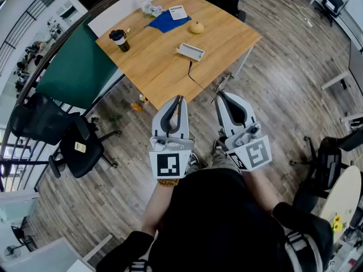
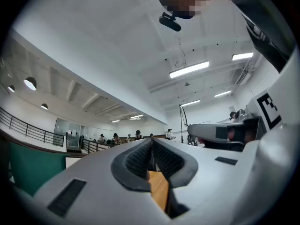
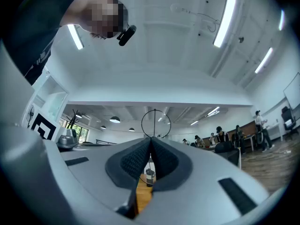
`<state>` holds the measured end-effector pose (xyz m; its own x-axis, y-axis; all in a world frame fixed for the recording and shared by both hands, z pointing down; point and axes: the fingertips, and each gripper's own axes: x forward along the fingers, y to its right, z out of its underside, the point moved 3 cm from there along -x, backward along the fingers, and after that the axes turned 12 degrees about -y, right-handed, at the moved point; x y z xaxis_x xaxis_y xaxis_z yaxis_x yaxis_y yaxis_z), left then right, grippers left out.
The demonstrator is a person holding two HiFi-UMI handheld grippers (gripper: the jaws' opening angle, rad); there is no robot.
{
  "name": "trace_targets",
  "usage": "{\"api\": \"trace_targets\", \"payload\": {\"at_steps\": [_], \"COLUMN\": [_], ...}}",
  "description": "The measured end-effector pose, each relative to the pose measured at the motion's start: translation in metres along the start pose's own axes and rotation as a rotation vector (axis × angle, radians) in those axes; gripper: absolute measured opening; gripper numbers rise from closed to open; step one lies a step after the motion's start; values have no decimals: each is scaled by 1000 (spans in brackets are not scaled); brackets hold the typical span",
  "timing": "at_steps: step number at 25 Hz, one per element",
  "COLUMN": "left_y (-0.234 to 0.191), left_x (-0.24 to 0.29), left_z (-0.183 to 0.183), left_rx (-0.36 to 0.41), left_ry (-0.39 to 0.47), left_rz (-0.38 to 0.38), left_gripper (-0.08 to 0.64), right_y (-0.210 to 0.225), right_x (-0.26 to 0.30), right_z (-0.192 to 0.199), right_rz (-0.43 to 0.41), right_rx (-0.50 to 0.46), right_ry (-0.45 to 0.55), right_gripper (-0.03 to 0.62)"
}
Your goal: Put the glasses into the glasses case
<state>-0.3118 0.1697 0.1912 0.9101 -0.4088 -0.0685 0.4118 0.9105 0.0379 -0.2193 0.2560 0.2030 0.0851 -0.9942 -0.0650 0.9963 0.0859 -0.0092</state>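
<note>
Both grippers hover side by side in front of the person, short of the near corner of a wooden table [image 1: 159,67]. My left gripper [image 1: 180,98] has its jaws together with nothing between them; in the left gripper view [image 2: 151,142] the pads meet and only table wood shows below. My right gripper [image 1: 219,94] is likewise shut and empty [image 3: 151,140], tilted up toward the ceiling. A white oblong box [image 1: 190,51] with a dark cable lies on the table beyond the grippers. I cannot pick out the glasses for certain; small clear items [image 1: 152,8] lie at the far edge.
On the table stand a black cup [image 1: 119,40], a blue cloth [image 1: 164,22] with a paper [image 1: 178,12] on it, and a yellow object [image 1: 196,27]. A green partition [image 1: 76,67] and a black office chair [image 1: 79,143] are at left. Another chair [image 1: 326,169] is at right.
</note>
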Motion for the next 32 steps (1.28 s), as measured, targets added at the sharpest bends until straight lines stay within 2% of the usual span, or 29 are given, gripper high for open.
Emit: {"api": "trace_targets", "payload": {"at_steps": [19, 32], "left_y": [17, 34], "left_x": [39, 85], "left_z": [8, 20], "left_rx": [-13, 12], "left_ry": [-26, -64], "left_rz": [1, -3], "left_gripper": [31, 31], "right_y": [42, 98], "right_x": [0, 9], "right_z": [1, 11], "right_rz": [9, 8], "right_rx": [23, 68], "right_ry": [9, 3], "right_gripper": [15, 15]}}
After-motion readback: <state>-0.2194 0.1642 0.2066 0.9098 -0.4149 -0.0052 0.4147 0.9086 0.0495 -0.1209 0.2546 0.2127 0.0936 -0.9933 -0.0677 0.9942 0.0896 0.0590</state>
